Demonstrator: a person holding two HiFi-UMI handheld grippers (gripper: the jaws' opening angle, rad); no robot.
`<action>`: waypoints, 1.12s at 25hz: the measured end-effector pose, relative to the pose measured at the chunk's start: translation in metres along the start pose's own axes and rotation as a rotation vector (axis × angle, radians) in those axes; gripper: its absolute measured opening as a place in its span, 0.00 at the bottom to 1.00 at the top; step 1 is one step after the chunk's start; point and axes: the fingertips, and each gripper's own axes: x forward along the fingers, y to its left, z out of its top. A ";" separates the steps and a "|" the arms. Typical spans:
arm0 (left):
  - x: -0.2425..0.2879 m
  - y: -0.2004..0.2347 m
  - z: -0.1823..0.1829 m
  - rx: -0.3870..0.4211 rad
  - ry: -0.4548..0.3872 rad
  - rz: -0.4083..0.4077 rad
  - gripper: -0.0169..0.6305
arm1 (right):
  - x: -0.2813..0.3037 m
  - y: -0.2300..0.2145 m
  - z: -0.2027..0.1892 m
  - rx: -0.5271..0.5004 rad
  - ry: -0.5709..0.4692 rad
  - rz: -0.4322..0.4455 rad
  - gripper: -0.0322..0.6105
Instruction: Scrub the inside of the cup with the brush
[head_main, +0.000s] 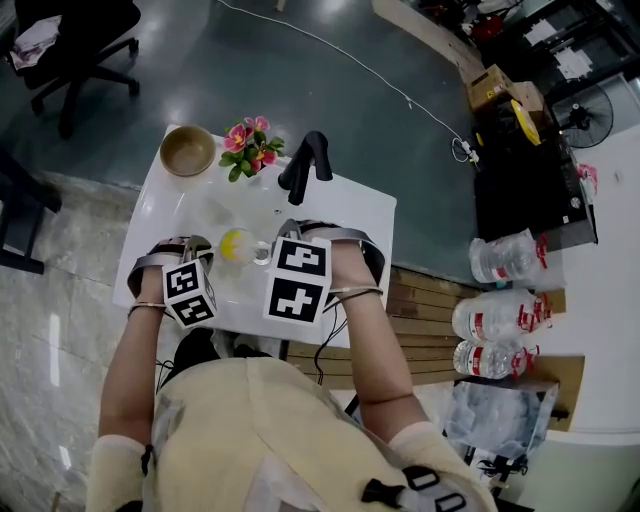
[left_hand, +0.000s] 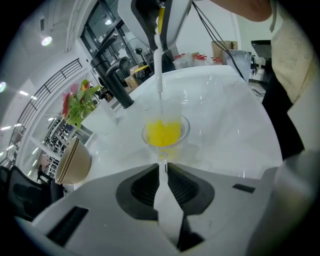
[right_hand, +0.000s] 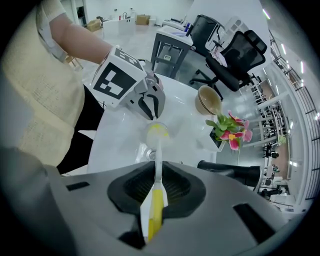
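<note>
**Claw and workpiece status: cup scrubbing**

1. My left claw (left_hand: 161, 167) has its jaws drawn together on the narrow lower end of the clear cup (left_hand: 184, 129). The cup is held just beyond the jaw tips, above the white table (head_main: 340, 210), with its mouth turned toward my right claw (right_hand: 158, 172).
2. My right claw is clamped on the handle of the brush (right_hand: 155, 202). The yellow grip sits between the pads, and the thin white shaft runs straight out from them.
3. The yellow brush head (left_hand: 164, 134) sits inside the cup, down in its bowl.
4. In the head view the two claws face each other over the near part of the table, with the cup between them.
5. At the far end of the table stand a tan bowl (head_main: 188, 150) and, just beside it, a pot of pink flowers (head_main: 250, 148). A black handle-like object (head_main: 305, 165) stands next to the flowers.
</note>
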 end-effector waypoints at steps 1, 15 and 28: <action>0.000 0.000 0.000 0.000 -0.001 0.000 0.12 | 0.001 -0.001 0.003 0.004 -0.014 -0.001 0.14; -0.003 0.001 0.001 -0.004 0.003 0.006 0.12 | 0.022 0.012 0.002 0.074 -0.066 0.031 0.12; 0.000 0.000 0.000 -0.009 0.003 0.002 0.12 | 0.021 0.021 -0.015 0.161 -0.174 0.019 0.13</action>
